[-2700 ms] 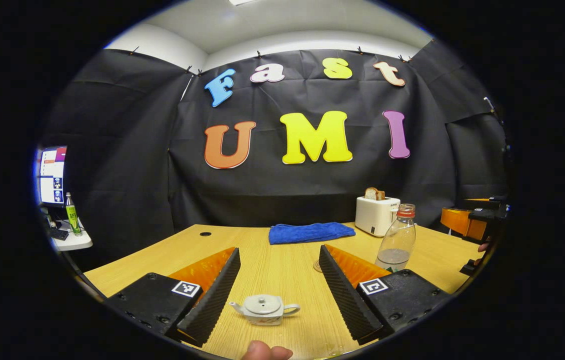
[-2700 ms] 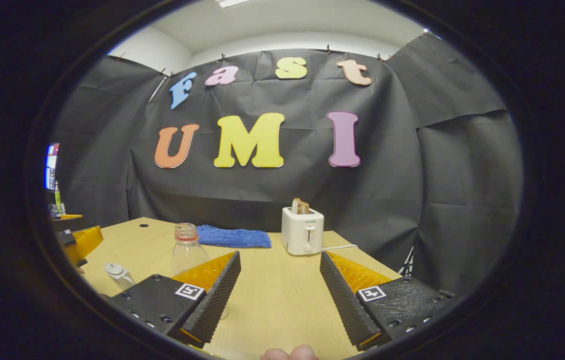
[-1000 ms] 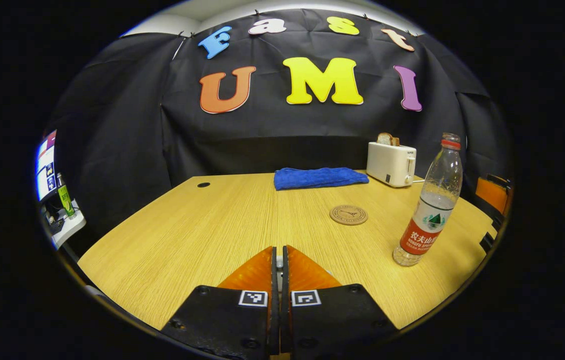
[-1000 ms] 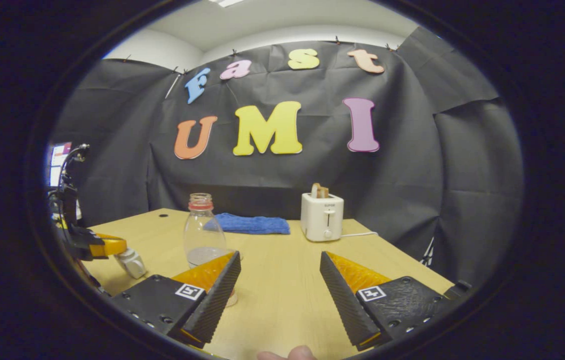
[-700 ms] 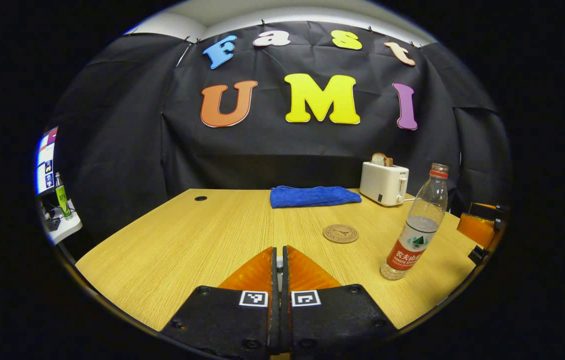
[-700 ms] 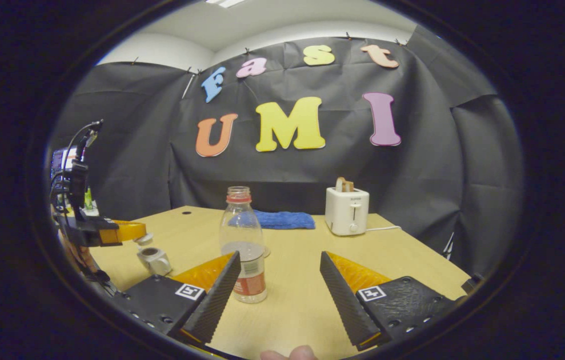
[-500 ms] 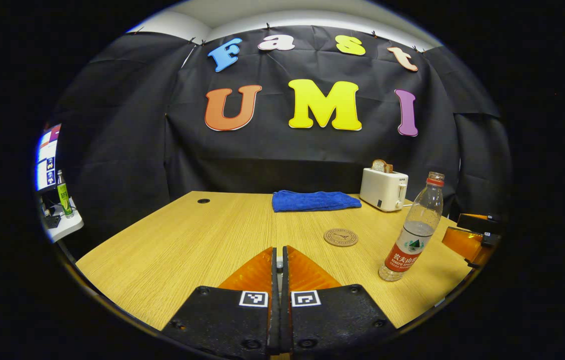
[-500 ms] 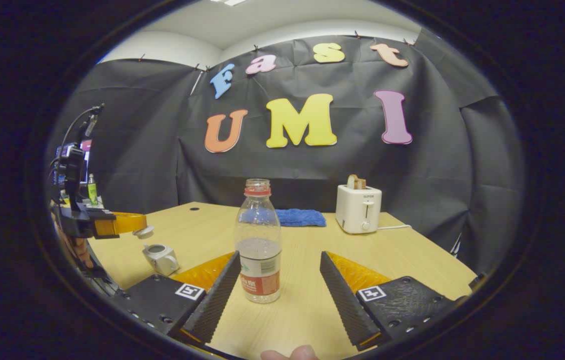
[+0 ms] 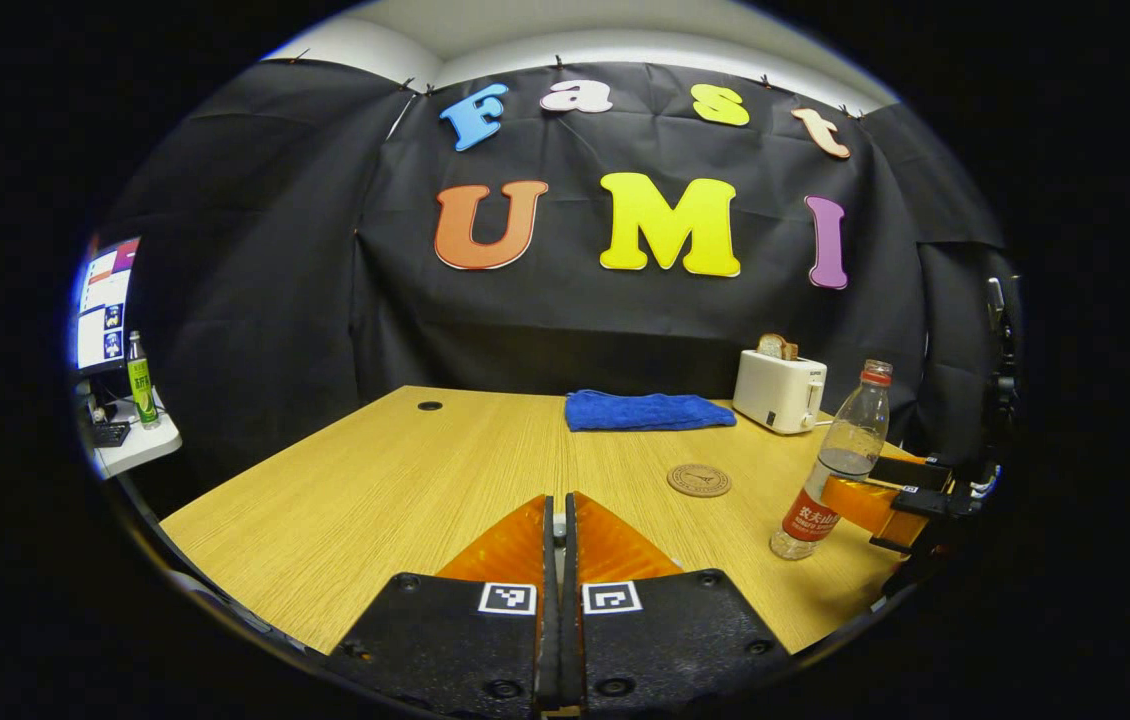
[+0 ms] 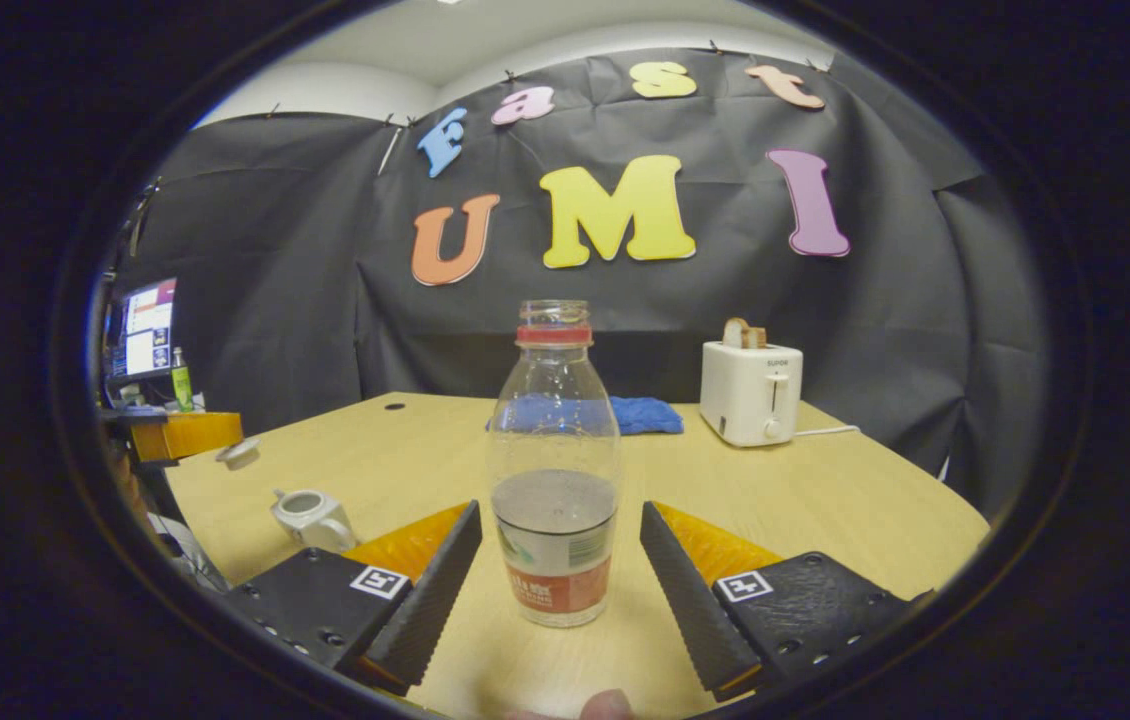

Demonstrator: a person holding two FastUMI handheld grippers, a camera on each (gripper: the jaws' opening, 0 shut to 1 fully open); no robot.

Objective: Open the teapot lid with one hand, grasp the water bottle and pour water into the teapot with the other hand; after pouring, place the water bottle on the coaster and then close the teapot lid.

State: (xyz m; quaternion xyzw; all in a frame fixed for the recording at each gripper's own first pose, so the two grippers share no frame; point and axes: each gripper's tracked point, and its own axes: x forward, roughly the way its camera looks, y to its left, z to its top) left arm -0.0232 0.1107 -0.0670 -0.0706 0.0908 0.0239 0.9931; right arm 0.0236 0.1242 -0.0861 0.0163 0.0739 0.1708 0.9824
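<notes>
The clear water bottle (image 10: 555,480), capless and about a third full, stands on the wooden table (image 10: 825,500) between the spread fingers of my right gripper (image 10: 560,512), which is open and does not touch it. The small grey teapot (image 10: 310,517) sits open at the left. Above it and to the left, my left gripper (image 10: 228,442) holds the teapot lid (image 10: 239,453). In the left gripper view, my left gripper (image 9: 557,503) is shut, the round coaster (image 9: 699,480) lies ahead, and the bottle (image 9: 830,465) stands at the right with my right gripper (image 9: 843,497) around it.
A blue towel (image 9: 650,410) and a white toaster (image 9: 778,390) with bread sit at the table's far edge. At the far left a side shelf carries a monitor (image 9: 103,305) and a green bottle (image 9: 138,380). A fingertip (image 10: 608,704) shows at the bottom edge.
My left gripper shut on the teapot lid and lifted it up and away from the pot. My right gripper swung left and advanced until the bottle stood between its fingers.
</notes>
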